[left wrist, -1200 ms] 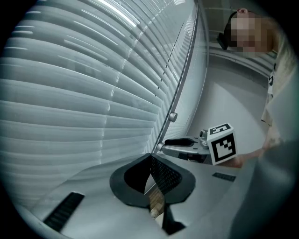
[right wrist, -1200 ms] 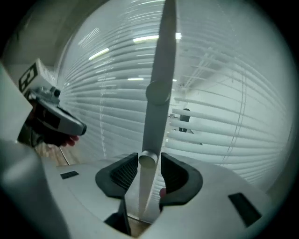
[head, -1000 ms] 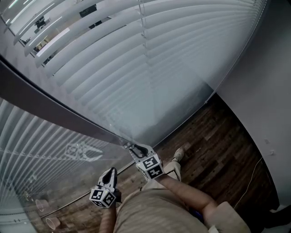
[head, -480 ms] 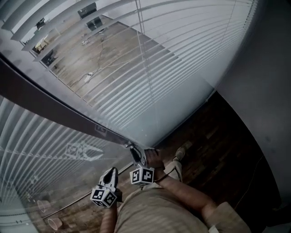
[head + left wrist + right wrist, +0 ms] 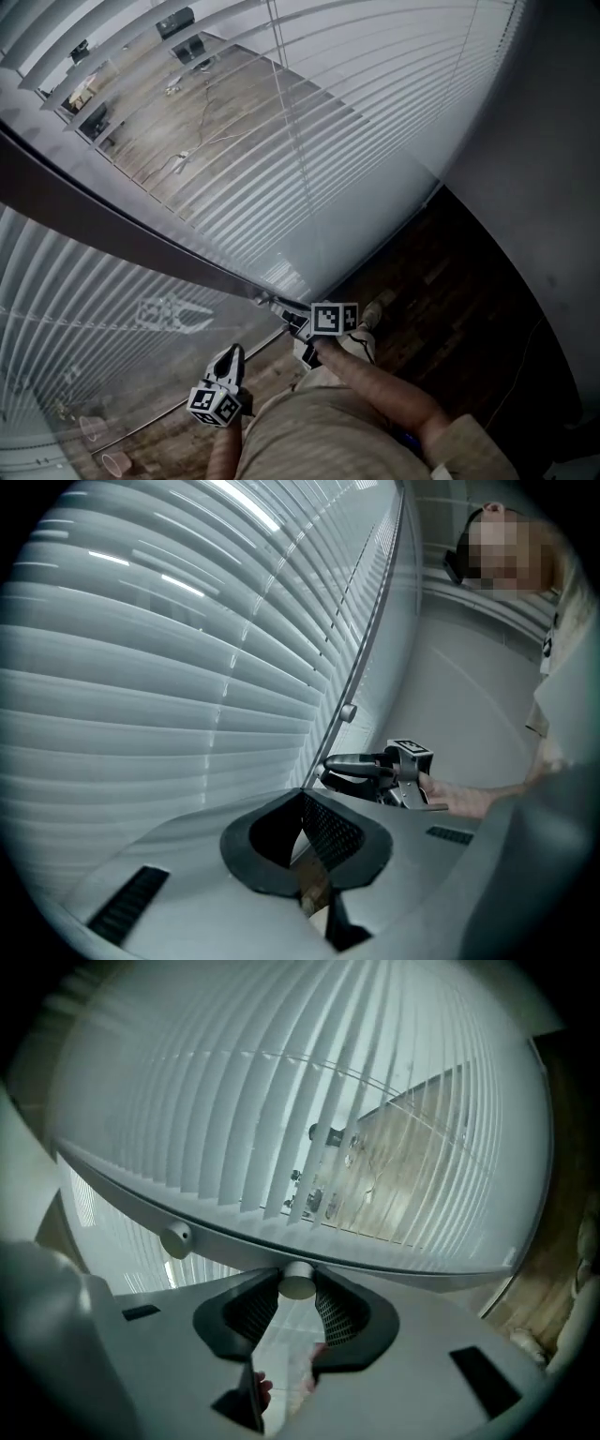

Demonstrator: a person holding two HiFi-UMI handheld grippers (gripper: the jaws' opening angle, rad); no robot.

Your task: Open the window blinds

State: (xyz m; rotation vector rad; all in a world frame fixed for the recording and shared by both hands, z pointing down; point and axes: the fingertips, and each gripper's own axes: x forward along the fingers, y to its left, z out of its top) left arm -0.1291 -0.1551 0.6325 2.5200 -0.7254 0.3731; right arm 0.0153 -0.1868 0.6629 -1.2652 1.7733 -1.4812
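White slatted blinds (image 5: 281, 141) hang behind the glass, and their slats stand tilted so the room beyond shows through. A dark frame bar (image 5: 112, 220) runs between two panes. My right gripper (image 5: 289, 317) is shut on a small round silver knob (image 5: 298, 1281) on that bar, with one pad on each side of it. A second knob (image 5: 175, 1238) sits further along the bar. My left gripper (image 5: 231, 352) hangs lower left, shut with nothing in it, and points at the closed left blinds (image 5: 169, 667). In the left gripper view, the right gripper (image 5: 330, 767) is at the bar.
Dark wood floor (image 5: 450, 300) lies below, with a grey wall (image 5: 553, 141) on the right and a thin cable (image 5: 525, 366) along it. The person's shoe (image 5: 367, 317) is by the glass. Paper cups (image 5: 112, 461) show beyond the left pane.
The slats of the right-hand blinds have turned from flat shut to tilted open, baring the room beyond. My right gripper has rolled on the knob. The left gripper has not moved.
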